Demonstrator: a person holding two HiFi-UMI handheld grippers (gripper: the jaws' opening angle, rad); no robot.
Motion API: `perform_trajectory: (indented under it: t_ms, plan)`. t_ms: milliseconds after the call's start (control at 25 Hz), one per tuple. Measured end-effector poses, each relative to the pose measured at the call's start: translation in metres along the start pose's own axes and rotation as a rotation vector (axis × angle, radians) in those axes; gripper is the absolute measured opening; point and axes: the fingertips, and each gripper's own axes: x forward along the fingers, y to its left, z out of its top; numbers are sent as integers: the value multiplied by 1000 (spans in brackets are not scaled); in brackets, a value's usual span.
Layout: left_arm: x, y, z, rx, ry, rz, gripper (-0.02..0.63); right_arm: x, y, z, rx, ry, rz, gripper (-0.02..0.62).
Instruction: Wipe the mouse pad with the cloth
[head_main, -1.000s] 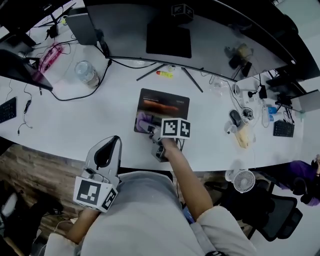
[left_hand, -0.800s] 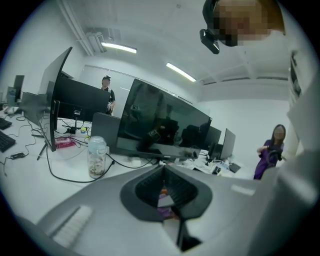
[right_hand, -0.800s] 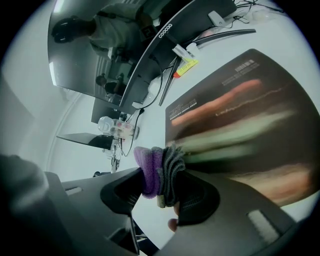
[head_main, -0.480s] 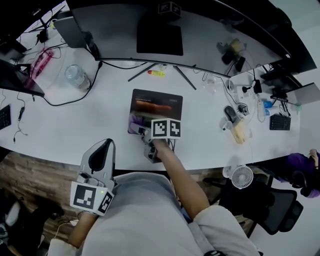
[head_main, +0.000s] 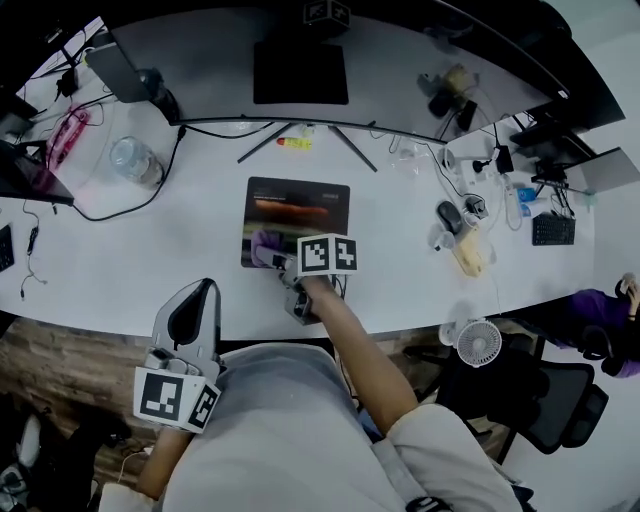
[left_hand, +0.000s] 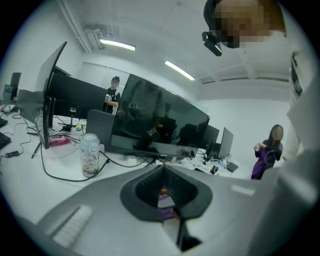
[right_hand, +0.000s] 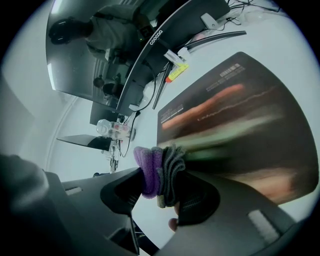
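Cloth (right_hand: 159, 172) (purple and grey), clamped in the right claw (right_hand: 160, 189), sits at the near-left corner of the mouse pad (right_hand: 240, 125), which stretches rightward and away. Left claw (left_hand: 167, 192), jaws together, hangs off the counter (head_main: 150, 250).

Only legible text is a logo (right_hand: 156, 37) on the monitor (right_hand: 110, 45) bottom bezel in the right gripper view; it reads roughly "coocaa", with the last letters uncertain. The mouse pad (right_hand: 235, 115) has a small block of white print (right_hand: 232, 71) near its far corner, too small and blurred to read. The right marker cube (head_main: 326, 254) and the left marker cube (head_main: 175, 398) show only black-and-white square code patterns, with no letters or digits.
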Motion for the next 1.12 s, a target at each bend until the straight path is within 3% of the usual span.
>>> perform_trajectory:
  t_ms: [1120]
  plan:
    - [36, -57, -6, 29, 31, -72, 0, -79, -65, 10, 38, -19, -39, 199]
